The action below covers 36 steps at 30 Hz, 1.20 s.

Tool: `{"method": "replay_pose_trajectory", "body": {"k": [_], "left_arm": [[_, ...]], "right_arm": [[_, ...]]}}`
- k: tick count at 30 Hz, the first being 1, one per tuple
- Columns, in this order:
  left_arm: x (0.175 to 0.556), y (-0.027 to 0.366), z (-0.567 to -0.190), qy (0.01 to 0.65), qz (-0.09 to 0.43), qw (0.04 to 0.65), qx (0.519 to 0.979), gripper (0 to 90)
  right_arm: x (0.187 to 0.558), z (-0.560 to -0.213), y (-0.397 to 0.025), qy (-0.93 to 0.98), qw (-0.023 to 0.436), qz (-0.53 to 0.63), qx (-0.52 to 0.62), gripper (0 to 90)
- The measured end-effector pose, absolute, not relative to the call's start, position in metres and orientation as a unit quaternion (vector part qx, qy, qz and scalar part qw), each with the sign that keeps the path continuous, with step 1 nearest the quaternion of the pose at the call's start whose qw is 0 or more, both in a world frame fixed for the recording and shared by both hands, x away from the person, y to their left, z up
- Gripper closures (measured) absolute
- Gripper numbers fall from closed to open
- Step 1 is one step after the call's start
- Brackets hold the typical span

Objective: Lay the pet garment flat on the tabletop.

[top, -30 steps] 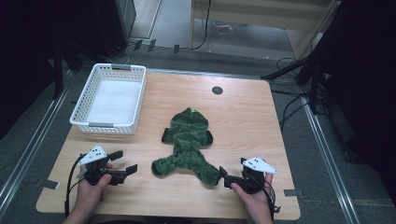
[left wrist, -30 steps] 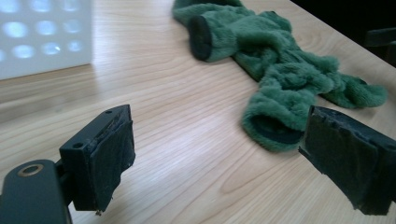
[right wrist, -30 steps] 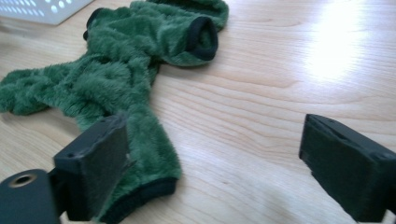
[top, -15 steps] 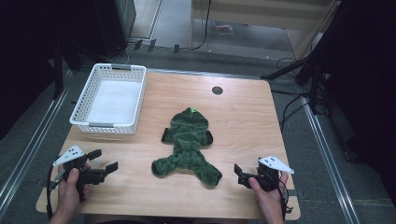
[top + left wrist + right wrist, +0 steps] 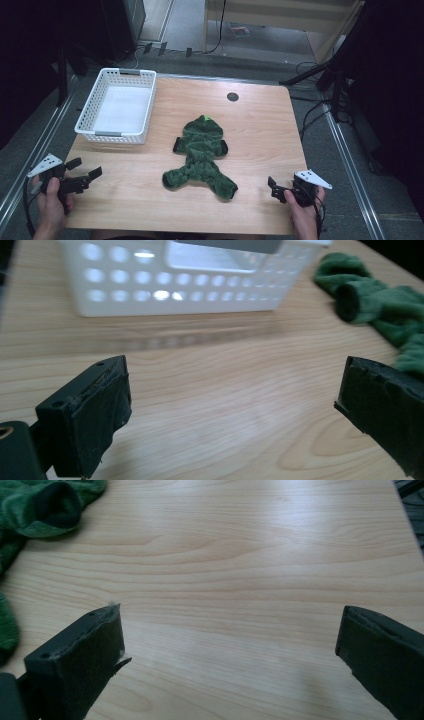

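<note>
A small green fleece garment [image 5: 202, 152] with a hood lies spread flat in the middle of the wooden table [image 5: 260, 130]. Its sleeve [image 5: 370, 295] shows at the right of the left gripper view, and a cuff [image 5: 47, 505] at the top left of the right gripper view. My left gripper [image 5: 84, 170] hovers at the table's front left corner, open, with nothing between its jaws. My right gripper [image 5: 274, 189] stands open at the front right, apart from the garment's nearest leg.
A white perforated plastic basket [image 5: 90, 131] stands empty at the table's back left; its wall [image 5: 200, 287] is ahead of the left gripper. A dark round cable hole [image 5: 232, 96] sits near the far edge. Cables and stands crowd the floor to the right.
Both hands have drawn outward and back toward the front corners, away from the garment. The jaws stay open and the garment has not moved.
</note>
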<state>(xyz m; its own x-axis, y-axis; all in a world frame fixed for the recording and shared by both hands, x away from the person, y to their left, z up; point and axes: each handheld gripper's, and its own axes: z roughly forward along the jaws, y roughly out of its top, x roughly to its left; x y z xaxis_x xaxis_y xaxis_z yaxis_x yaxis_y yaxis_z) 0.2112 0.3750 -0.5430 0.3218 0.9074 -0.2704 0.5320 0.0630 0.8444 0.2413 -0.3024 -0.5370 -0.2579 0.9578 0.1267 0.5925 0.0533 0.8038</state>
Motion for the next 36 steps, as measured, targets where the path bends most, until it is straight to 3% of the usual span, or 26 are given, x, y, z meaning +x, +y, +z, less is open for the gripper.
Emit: {"method": "replay_pose_trajectory", "body": {"k": [9,36], "left_arm": [[0.206,0.408,-0.544,0.573,0.215,0.476,0.632,1.0],[0.213,0.4,-0.554,0.559,0.207,0.46,0.658,1.2]], "right_arm": [[0.236,-0.544,-0.33,0.673,0.235,0.388,0.584,0.0],[0.241,-0.548,-0.324,0.673,0.25,0.376,0.586,2.3]]}}
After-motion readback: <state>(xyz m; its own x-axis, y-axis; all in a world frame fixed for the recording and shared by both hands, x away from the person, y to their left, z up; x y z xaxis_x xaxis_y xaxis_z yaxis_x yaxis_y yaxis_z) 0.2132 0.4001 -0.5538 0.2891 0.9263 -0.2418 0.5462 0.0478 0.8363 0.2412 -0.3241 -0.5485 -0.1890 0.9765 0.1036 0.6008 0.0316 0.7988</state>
